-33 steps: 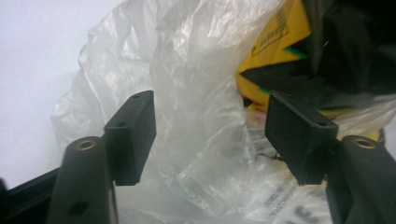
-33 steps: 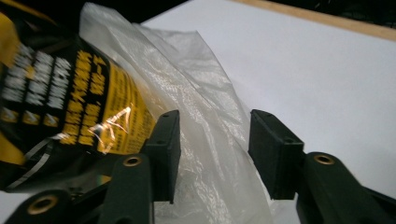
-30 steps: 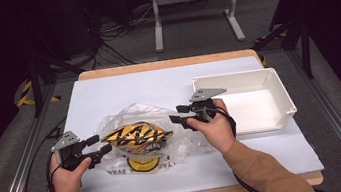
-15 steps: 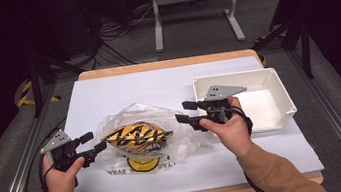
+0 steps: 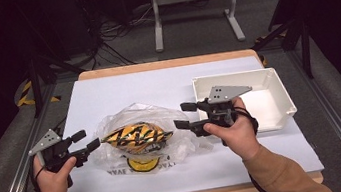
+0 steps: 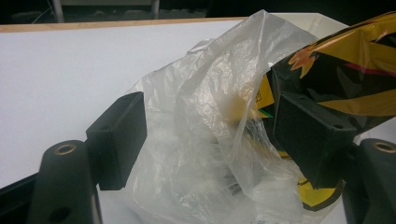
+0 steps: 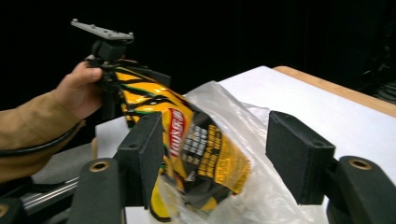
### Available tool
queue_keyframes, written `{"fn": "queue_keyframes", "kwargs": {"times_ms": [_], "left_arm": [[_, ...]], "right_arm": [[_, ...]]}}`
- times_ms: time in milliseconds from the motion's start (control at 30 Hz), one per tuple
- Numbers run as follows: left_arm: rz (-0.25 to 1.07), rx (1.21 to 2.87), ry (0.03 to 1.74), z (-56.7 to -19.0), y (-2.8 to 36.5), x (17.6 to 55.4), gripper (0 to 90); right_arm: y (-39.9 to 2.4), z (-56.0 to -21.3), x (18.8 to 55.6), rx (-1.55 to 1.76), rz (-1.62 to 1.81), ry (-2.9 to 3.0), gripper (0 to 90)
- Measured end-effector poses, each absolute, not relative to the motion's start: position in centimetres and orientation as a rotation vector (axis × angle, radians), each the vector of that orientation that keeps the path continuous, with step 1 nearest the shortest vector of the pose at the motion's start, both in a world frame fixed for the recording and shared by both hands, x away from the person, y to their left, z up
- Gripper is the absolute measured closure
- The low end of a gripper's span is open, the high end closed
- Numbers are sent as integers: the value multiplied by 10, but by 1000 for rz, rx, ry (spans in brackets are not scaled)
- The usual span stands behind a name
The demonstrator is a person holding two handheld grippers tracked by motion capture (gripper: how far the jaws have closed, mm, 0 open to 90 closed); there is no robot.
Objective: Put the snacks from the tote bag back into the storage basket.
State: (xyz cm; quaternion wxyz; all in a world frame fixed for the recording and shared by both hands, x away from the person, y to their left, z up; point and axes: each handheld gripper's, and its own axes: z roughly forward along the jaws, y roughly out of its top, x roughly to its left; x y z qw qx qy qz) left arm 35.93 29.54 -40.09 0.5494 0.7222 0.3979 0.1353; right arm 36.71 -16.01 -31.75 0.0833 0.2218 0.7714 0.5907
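- A yellow-and-black snack packet (image 5: 136, 137) lies inside a clear plastic bag (image 5: 141, 117) on the white table cover (image 5: 122, 90), just left of the white tray (image 5: 282, 95).
- The left gripper (image 5: 85, 141) sits at the bag's left end, farthest from the tray. In the left gripper view, bag film (image 6: 224, 116) bunches between its jaws and the packet (image 6: 345, 70) lies against the right-hand pad; the other pad stands clear, so the jaws are parted with no pinch made.
- The right gripper (image 5: 185, 115) hangs between bag and tray — its jaws have just been opening. In the right gripper view the packet (image 7: 196, 144) and film (image 7: 233, 107) lie between the pads; neither pad presses on them.
- The tray's near wall is just behind the right hand (image 5: 234, 135).
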Motion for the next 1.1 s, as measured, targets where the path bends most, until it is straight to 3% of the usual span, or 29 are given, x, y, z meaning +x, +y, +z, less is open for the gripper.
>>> {"fn": "queue_keyframes", "kwargs": {"times_ms": [367, 1100], "left_arm": [[330, 1696, 941, -397, 298, 358, 261], [340, 1675, 950, -395, 302, 354, 254]], "right_arm": [[-143, -318, 363, 583, 1771, 2339, 283], [-98, -342, 368, 435, 1678, 2483, 233]]}}
